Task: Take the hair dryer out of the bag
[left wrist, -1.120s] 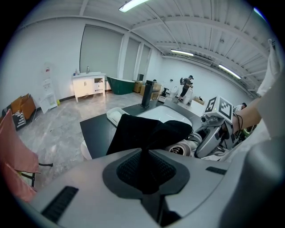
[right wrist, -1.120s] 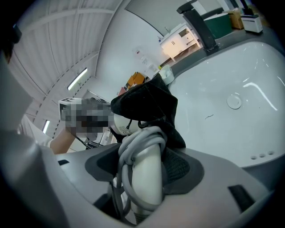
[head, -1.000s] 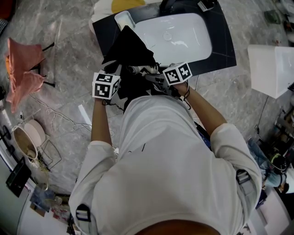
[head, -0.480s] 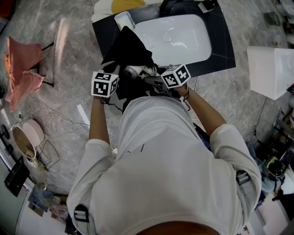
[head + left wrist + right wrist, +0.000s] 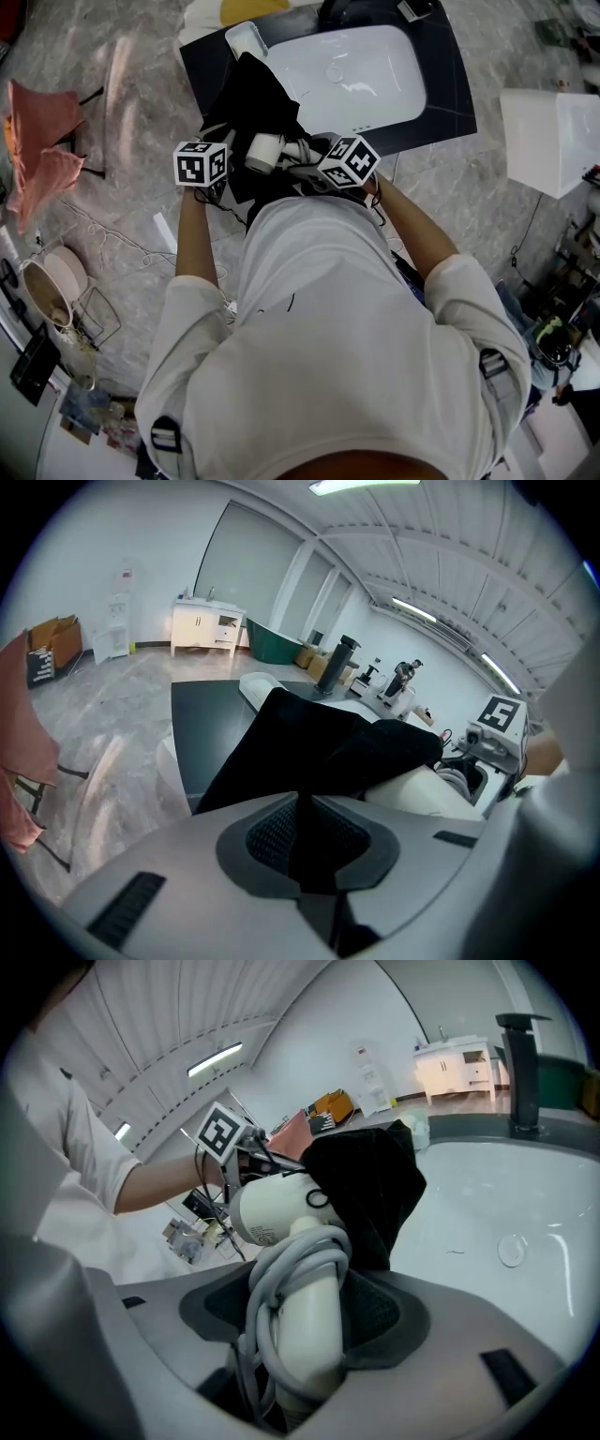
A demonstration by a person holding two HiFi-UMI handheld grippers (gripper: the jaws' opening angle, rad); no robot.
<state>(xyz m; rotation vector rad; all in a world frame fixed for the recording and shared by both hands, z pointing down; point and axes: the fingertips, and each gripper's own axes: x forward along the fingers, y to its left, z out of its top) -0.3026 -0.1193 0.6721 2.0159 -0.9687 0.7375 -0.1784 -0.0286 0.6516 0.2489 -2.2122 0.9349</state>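
- I am looking down on a dark slate-coloured countertop (image 5: 450, 98) with a glossy white rectangular basin (image 5: 384, 89) sunk into it. It is standing on a grey marbled floor (image 5: 131, 206), and a pink cloth (image 5: 37, 155) is hanging on a rack off to the left.
- The white plastic hair dryer (image 5: 263, 151) is being held by the countertop's near edge, between my two tongs. Its barrel is poking out of the soft black fabric bag (image 5: 258, 94), and a pale grey cord (image 5: 281, 1269) is wound round its handle.
- My right gripper (image 5: 298, 1340) is clamping that handle, jaws spread wide around it.
- My left gripper (image 5: 302, 841) is pinching a fold of the bag, jaws nearly together.
- Compared with a second ago, more of the barrel is showing clear of the bag, and the left gripper's marker cube (image 5: 200, 163) is sitting further left, away from the right one.
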